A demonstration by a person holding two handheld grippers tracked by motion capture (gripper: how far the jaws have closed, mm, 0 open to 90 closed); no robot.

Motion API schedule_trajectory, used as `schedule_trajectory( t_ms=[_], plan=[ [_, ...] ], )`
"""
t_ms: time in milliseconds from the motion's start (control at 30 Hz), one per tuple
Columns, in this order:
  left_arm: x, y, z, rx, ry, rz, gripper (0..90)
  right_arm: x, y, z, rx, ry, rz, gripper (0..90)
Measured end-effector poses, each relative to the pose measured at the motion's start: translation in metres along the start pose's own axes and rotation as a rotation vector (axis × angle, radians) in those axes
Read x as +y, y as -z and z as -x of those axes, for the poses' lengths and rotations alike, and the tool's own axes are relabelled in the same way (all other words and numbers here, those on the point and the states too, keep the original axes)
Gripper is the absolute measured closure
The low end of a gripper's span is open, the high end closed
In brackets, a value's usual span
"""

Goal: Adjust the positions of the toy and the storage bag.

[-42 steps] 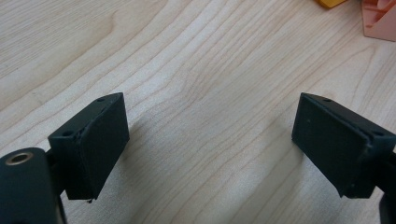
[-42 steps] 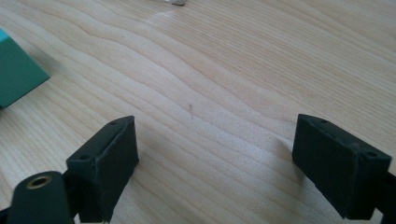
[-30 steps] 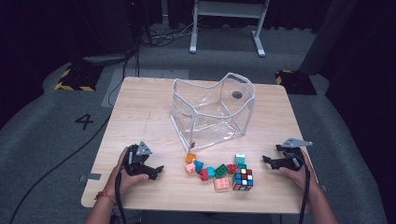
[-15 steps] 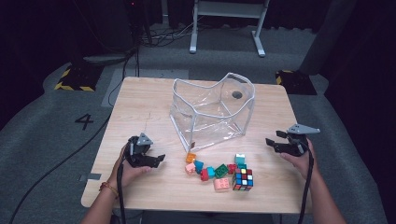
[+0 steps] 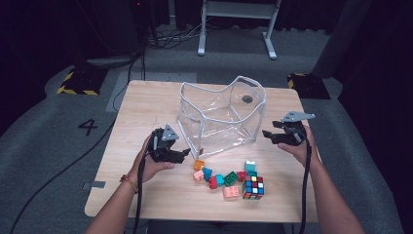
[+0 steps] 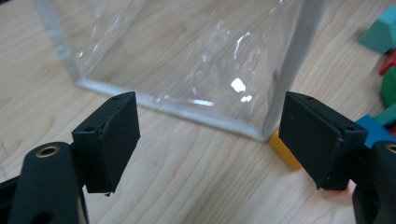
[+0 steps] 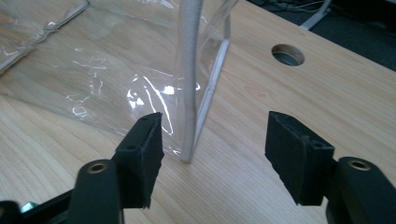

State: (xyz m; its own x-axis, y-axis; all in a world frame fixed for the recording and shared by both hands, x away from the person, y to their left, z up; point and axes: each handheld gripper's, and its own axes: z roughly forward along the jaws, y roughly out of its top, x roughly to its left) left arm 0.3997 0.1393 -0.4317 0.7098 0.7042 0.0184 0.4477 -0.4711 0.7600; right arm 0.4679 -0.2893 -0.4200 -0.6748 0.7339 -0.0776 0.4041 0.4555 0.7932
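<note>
With both the left gripper (image 5: 184,154) and right gripper (image 5: 267,133) part-open and empty, flanking the clear plastic bag (image 5: 221,114) mid-table, its limp walls could buckle or slide if pinched unevenly.

Light wooden table (image 5: 146,105), round hole (image 5: 247,99) at far right. Clear plastic bag (image 5: 221,114) stands open at centre. Near it lie coloured blocks (image 5: 221,178) in a loose cluster and a puzzle cube (image 5: 253,187).

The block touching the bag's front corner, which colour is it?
Orange block, best in the high view.
</note>
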Motion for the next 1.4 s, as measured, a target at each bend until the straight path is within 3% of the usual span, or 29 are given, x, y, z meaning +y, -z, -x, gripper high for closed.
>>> schedule_trajectory(
  t_ms=[100, 167, 233, 300, 367, 433, 500, 567, 667, 700, 800, 833, 933, 1067, 1100, 1133, 1400],
  plan=[
    [0.008, -0.001, 0.005, -0.015, -0.007, 0.017, 21.0, 0.006, -0.005, -0.001, 0.011, -0.005, 0.005, 35.9],
    [0.012, -0.004, 0.010, -0.048, 0.008, 0.032, 22.0, 0.010, -0.007, -0.003, 0.030, -0.002, 0.022, 36.5],
    [0.015, -0.005, 0.013, -0.031, -0.018, 0.034, 22.4, 0.013, -0.011, -0.005, 0.019, 0.015, 0.007, 37.1],
    [0.018, -0.009, 0.018, -0.056, -0.003, 0.035, 23.3, 0.016, -0.013, -0.006, 0.008, 0.021, 0.000, 38.2],
    [0.022, -0.012, 0.020, -0.049, -0.024, 0.040, 25.3, 0.018, -0.014, -0.006, 0.013, 0.020, 0.001, 42.4],
    [0.024, -0.015, 0.023, -0.082, -0.017, 0.052, 29.5, 0.020, -0.015, -0.005, 0.012, 0.013, 0.014, 44.0],
    [0.028, -0.016, 0.023, -0.068, -0.038, 0.057, 33.3, 0.021, -0.016, -0.004, 0.026, -0.015, 0.022, 45.8],
    [0.031, -0.018, 0.024, -0.080, -0.030, 0.064, 35.6, 0.022, -0.019, -0.002, 0.031, -0.034, 0.017, 47.9],
    [0.033, -0.020, 0.025, -0.080, -0.036, 0.066, 43.7, 0.024, -0.021, -0.002, 0.027, -0.005, 0.009, 50.3],
    [0.033, -0.022, 0.026, -0.094, -0.019, 0.068, 44.6, 0.025, -0.022, -0.002, 0.036, -0.014, 0.010, 51.7],
    [0.035, -0.024, 0.026, -0.072, -0.056, 0.055, 51.1, 0.027, -0.025, -0.001, 0.049, -0.024, 0.022, 56.3],
    [0.035, -0.024, 0.027, -0.084, -0.057, 0.061, 56.1, 0.027, -0.025, -0.001, 0.069, -0.025, 0.025, 58.6],
    [0.037, -0.023, 0.027, -0.065, -0.115, 0.074, 67.5, 0.028, -0.027, -0.002, 0.075, 0.000, 0.024, 65.0],
    [0.036, -0.022, 0.022, -0.084, -0.125, 0.077, 80.8, 0.028, -0.026, -0.007, 0.073, 0.048, 0.033, 80.4],
    [0.035, -0.023, 0.022, -0.090, -0.112, 0.073, 83.0, 0.027, -0.026, -0.008, 0.069, 0.060, 0.035, 83.2],
    [0.035, -0.023, 0.022, -0.097, -0.094, 0.087, 84.5, 0.027, -0.025, -0.009, 0.069, 0.062, 0.034, 85.2],
    [0.035, -0.022, 0.020, -0.103, -0.093, 0.079, 86.7, 0.020, -0.011, -0.017, 0.054, 0.113, 0.023, 87.4]
  ],
)
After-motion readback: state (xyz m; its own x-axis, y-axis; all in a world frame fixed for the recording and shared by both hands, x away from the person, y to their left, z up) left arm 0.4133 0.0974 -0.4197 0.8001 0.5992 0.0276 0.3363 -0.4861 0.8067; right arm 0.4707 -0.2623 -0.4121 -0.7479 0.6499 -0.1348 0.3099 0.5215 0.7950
